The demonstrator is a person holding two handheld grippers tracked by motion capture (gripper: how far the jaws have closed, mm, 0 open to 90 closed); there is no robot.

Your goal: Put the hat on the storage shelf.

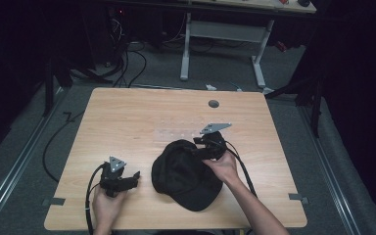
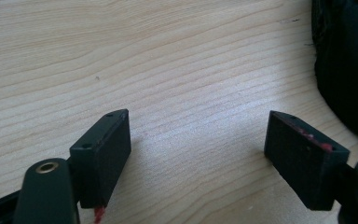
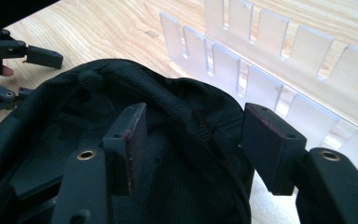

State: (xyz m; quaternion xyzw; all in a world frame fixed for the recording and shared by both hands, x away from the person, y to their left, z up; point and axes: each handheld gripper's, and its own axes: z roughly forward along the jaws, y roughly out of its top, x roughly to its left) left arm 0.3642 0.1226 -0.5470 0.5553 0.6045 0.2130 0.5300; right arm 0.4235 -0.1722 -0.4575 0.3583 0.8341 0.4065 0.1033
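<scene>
A black cap (image 1: pixel 186 175) lay on the wooden table, low and just right of centre in the high view, its brim pointing toward the bottom edge of the frame. In the right gripper view it (image 3: pixel 168 154) filled the lower left, turned so the mesh-lined hollow and padded inner band showed. Its dark edge (image 2: pixel 345 70) stood at the right border of the left gripper view.

A black cap of matt mesh cloth (image 1: pixel 186 175) lies on the smooth, pale wood-grain table (image 1: pixel 127 122) beside a frosted clear-plastic slotted rack (image 3: pixel 270 60).
</scene>
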